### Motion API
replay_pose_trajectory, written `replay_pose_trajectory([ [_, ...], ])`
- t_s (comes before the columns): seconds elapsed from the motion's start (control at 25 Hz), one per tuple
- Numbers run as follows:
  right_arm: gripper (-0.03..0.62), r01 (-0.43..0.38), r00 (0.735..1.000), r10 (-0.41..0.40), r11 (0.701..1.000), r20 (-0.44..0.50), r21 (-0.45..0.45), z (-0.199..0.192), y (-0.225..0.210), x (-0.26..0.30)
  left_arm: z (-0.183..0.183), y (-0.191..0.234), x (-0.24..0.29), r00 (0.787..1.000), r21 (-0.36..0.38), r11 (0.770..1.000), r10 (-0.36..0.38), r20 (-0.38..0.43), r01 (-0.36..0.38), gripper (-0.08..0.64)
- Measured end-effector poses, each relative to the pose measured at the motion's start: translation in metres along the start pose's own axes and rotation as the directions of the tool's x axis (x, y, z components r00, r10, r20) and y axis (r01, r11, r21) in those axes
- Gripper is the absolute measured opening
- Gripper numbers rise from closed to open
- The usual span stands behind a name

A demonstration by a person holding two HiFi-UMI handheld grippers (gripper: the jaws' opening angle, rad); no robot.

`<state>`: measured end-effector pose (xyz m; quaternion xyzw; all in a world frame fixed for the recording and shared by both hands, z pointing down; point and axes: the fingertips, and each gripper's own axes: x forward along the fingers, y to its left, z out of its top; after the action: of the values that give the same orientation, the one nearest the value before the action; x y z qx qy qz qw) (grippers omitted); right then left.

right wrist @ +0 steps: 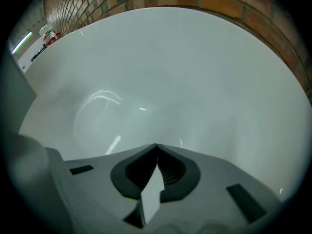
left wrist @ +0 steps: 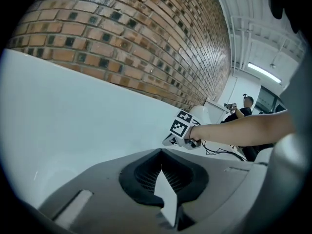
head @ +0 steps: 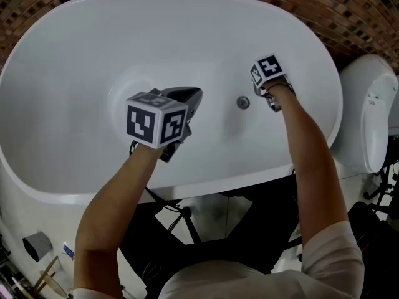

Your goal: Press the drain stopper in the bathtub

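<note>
Small round metal drain stopper (head: 243,102) set in the floor of the white oval bathtub (head: 75,55), toward the tub's right end as seen in the head view, touched by nothing. Right tool (head: 267,91) just beside it on the right-end side, jaws pressed together with nothing between. Left tool (head: 187,98) over the tub's middle, well apart from the stopper, likewise pressed together and empty.

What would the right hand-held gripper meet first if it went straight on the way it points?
Probably the bare inner surface of the glossy white bathtub; nothing else shows ahead.
</note>
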<state>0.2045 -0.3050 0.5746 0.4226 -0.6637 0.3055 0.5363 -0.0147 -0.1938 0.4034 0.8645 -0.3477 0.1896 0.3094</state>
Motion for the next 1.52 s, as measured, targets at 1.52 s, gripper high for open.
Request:
replay_pose_trajectory([
  [1.52, 0.015, 0.072, 0.957, -0.066, 0.997, 0.281, -0.011, 0.02, 0.047, -0.216, 0.036, -0.074, -0.132, 0.967, 0.041, 0.994, 0.087, 0.238, -0.099, 0.008],
])
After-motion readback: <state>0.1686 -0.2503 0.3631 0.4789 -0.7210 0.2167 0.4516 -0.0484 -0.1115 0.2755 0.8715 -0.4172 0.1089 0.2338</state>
